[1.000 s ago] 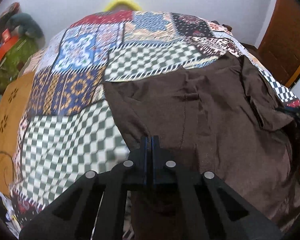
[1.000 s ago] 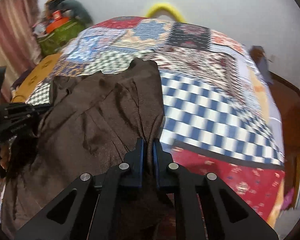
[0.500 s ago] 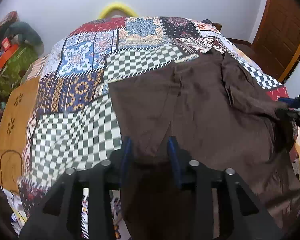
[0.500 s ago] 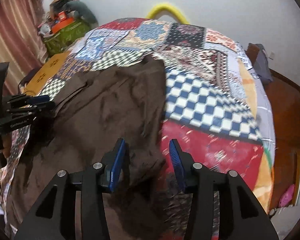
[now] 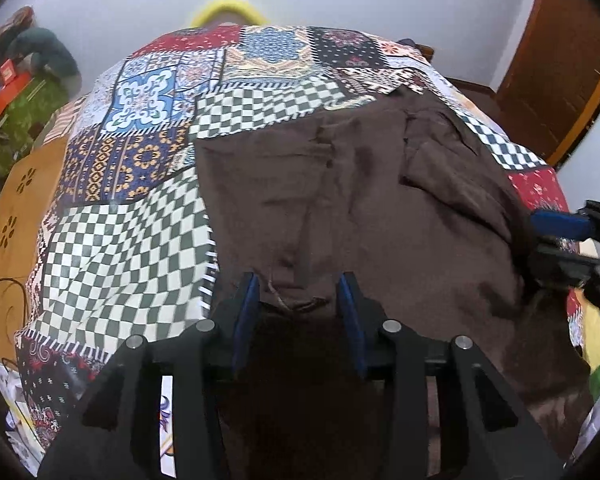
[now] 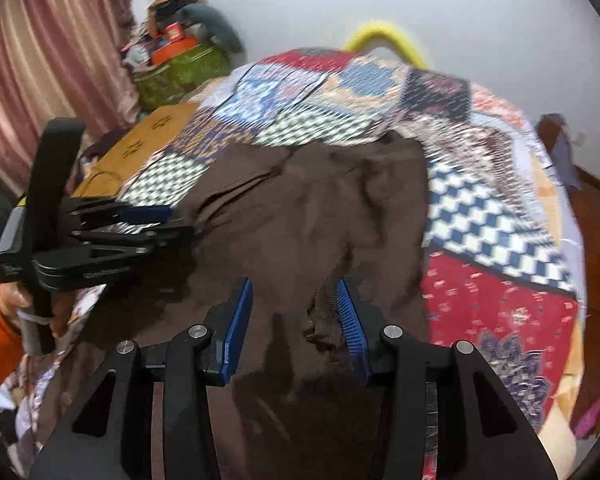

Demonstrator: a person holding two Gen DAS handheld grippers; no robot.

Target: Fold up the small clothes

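Observation:
A dark brown garment [image 5: 360, 208] lies spread on the patchwork bedspread [image 5: 132, 208]; it also shows in the right wrist view [image 6: 312, 216]. My left gripper [image 5: 298, 292] is open, its blue pads on either side of the garment's near edge, holding nothing. My right gripper [image 6: 292, 300] is open over the garment's near right edge, with a fold of cloth touching its right pad [image 6: 350, 316]. Each gripper shows in the other's view: the right one at the far right [image 5: 568, 240], the left one at the left [image 6: 100, 236].
The bed fills the middle of both views. A green bag with clutter [image 6: 180, 68] and a tan board [image 5: 16, 208] are at the left. A pink curtain [image 6: 40, 72] hangs at far left. A wooden door [image 5: 560, 68] is at the right. A yellow hoop [image 5: 228, 10] stands behind the bed.
Both grippers were shut on the brown garment's near edge a second ago. Both have opened and let it go; the garment now lies flatter on the bed.

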